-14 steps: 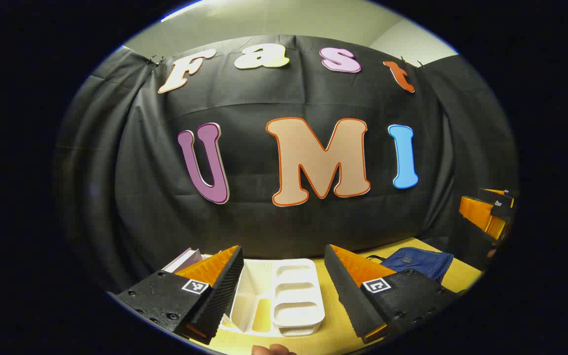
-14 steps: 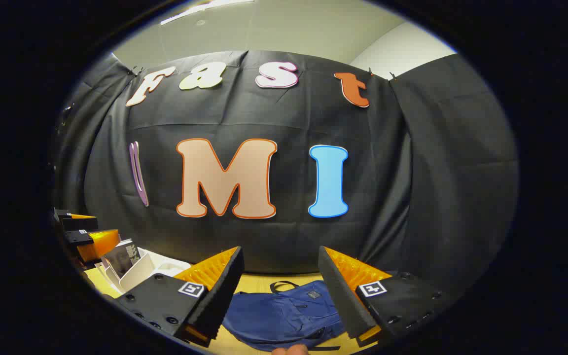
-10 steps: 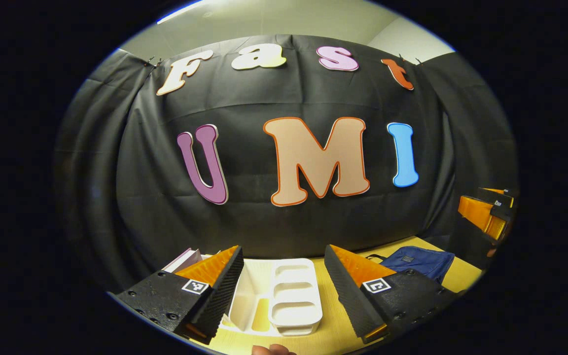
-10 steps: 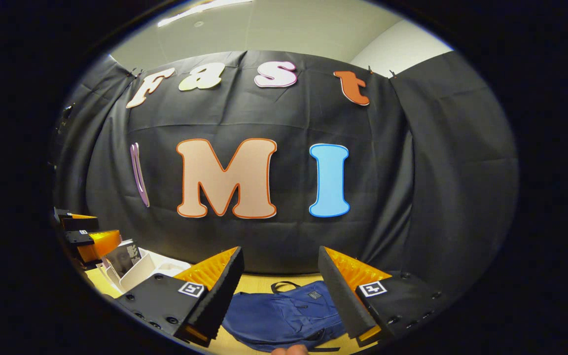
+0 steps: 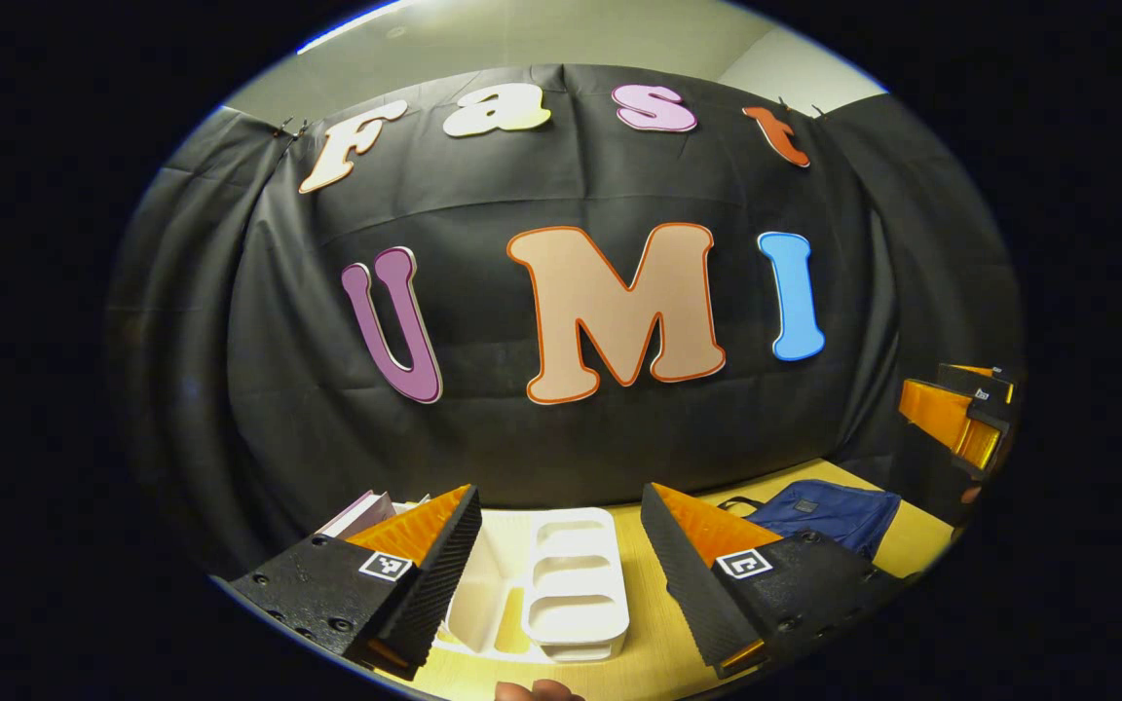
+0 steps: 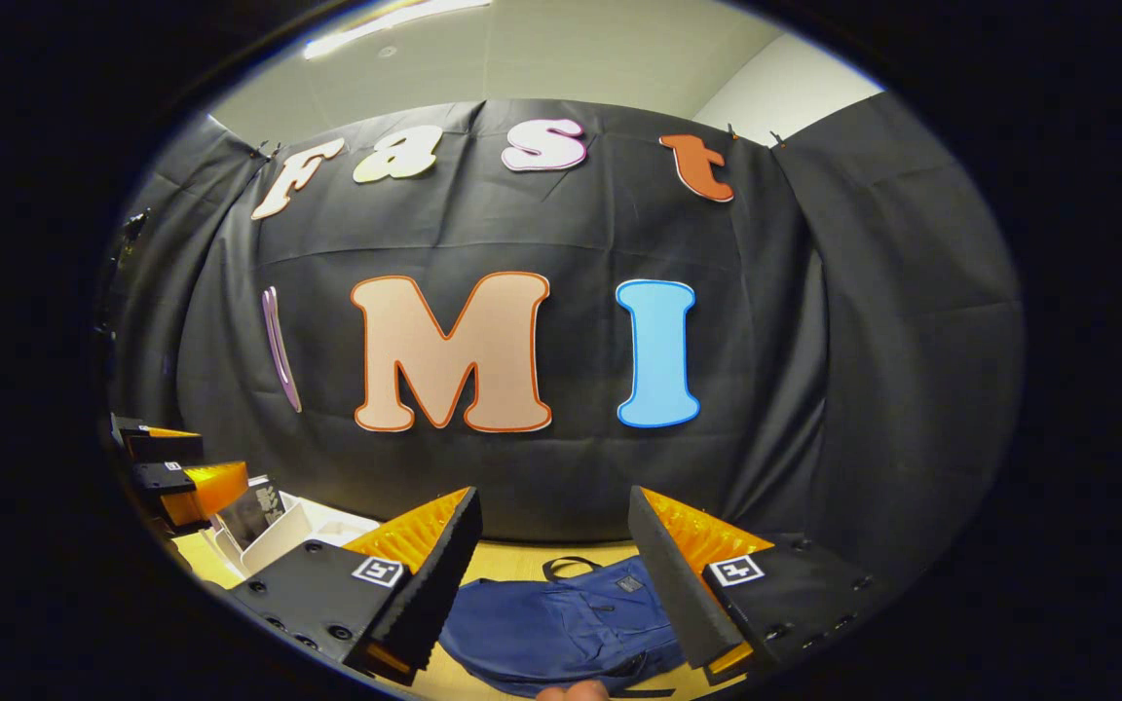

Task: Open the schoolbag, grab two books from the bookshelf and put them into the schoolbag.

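A dark blue schoolbag (image 6: 561, 623) lies flat on the yellow table, just beyond my open right gripper (image 6: 553, 511); its black handle loop points at the wall. In the left gripper view the schoolbag (image 5: 829, 516) lies at the right. A white bookshelf (image 5: 546, 584) with several slots sits between the spread fingers of my open left gripper (image 5: 561, 506), and a book (image 5: 361, 514) leans at its left end. The right gripper view has the bookshelf (image 6: 274, 535) at the left holding a dark-covered book (image 6: 251, 506), with the left gripper (image 6: 176, 467) above it.
The yellow table (image 5: 658, 633) runs up to the black cloth wall. The right gripper (image 5: 960, 414) hangs at the right edge of the left gripper view. A fingertip (image 5: 532, 691) pokes in at the bottom.
Both views have drifted slightly: the bookshelf and the schoolbag slid a little left and down in the left gripper view. Both grippers stay open and empty.
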`<state>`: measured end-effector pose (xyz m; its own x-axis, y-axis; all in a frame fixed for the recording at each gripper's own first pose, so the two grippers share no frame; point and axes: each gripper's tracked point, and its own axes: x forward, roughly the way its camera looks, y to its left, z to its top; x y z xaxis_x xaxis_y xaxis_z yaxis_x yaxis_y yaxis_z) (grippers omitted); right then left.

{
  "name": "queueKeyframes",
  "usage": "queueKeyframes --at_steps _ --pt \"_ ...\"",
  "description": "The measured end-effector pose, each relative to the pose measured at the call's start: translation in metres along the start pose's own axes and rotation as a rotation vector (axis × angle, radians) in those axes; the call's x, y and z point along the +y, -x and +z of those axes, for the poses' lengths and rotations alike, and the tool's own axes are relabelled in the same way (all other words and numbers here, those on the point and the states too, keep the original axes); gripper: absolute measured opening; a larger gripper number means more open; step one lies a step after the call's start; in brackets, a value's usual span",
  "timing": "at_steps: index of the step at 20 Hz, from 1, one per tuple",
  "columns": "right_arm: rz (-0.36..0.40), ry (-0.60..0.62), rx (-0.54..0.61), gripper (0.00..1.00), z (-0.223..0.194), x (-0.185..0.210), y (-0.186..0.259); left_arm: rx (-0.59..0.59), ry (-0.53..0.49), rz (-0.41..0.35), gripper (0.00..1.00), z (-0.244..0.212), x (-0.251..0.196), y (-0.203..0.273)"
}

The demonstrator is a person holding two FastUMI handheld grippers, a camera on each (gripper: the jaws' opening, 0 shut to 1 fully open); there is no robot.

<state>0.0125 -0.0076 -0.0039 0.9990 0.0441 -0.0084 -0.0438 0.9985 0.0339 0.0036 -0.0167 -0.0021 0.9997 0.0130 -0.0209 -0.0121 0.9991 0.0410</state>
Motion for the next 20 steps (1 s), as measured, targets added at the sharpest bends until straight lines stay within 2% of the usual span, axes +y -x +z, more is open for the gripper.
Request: queueKeyframes --at_steps 2,5,7,11,12,15,17,18,20 --pt "0.002 -0.008 0.003 0.94 -0.001 -0.001 -0.002 0.003 -0.002 0.001 0.99 0.000 -0.001 0.000" --pt "0.005 -0.012 -0.007 0.99 0.002 0.000 -0.004 -0.005 -0.008 0.001 0.96 0.001 -0.002 0.000" --pt "0.010 -0.008 -0.012 0.94 0.003 0.001 -0.003 -0.005 -0.012 0.004 0.99 0.002 -0.001 0.000" --pt "0.032 0.036 -0.018 0.96 0.005 0.004 -0.005 -0.003 -0.007 0.009 0.97 0.002 0.001 -0.001" --pt "0.047 0.063 -0.024 0.94 0.006 0.006 -0.005 0.002 -0.007 0.011 0.97 0.001 0.001 -0.001" --pt "0.108 0.160 -0.041 0.96 0.007 0.011 -0.004 0.008 -0.009 0.020 0.97 -0.003 0.003 0.002" --pt "0.143 0.277 -0.029 0.94 -0.003 0.011 -0.003 0.009 -0.009 0.026 0.97 -0.002 0.007 0.003" --pt "0.171 0.337 -0.015 1.00 -0.012 0.012 -0.003 0.008 -0.013 0.030 0.97 -0.002 0.008 0.003" --pt "0.241 0.442 0.014 0.98 -0.033 0.012 0.004 0.011 -0.021 0.040 1.00 -0.004 0.013 0.004"
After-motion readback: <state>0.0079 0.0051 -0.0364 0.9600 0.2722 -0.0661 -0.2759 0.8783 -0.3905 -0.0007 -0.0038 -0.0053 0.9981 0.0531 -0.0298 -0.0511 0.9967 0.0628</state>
